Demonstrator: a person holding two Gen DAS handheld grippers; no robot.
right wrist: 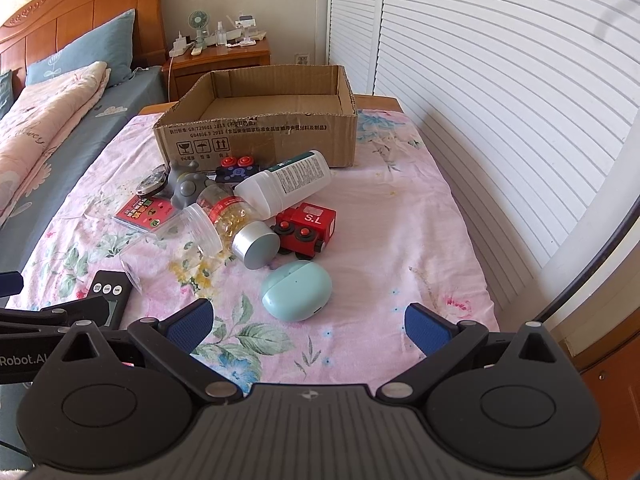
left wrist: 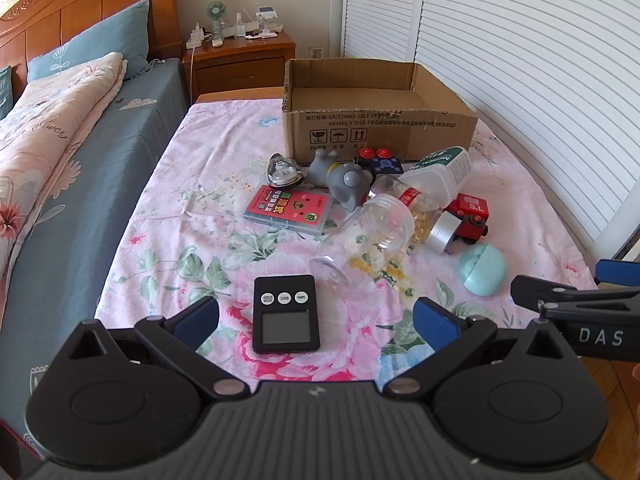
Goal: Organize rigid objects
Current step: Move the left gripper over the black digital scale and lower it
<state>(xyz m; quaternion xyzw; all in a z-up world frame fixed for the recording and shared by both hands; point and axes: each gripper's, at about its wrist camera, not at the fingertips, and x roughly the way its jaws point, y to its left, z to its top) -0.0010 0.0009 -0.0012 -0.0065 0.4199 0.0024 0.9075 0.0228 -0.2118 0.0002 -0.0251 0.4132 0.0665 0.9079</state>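
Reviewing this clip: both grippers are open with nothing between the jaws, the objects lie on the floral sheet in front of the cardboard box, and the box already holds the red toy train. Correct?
Not quite. The cardboard box is empty; the right wrist view looks into it and shows only bare cardboard. The red toy train still lies on the floral sheet with the other objects. The rest holds: the left gripper and right gripper are open, with nothing between the jaws.

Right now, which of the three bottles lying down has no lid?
The clear empty jar. Its mouth is open, while the pill bottle has a silver cap and the white bottle a green one.
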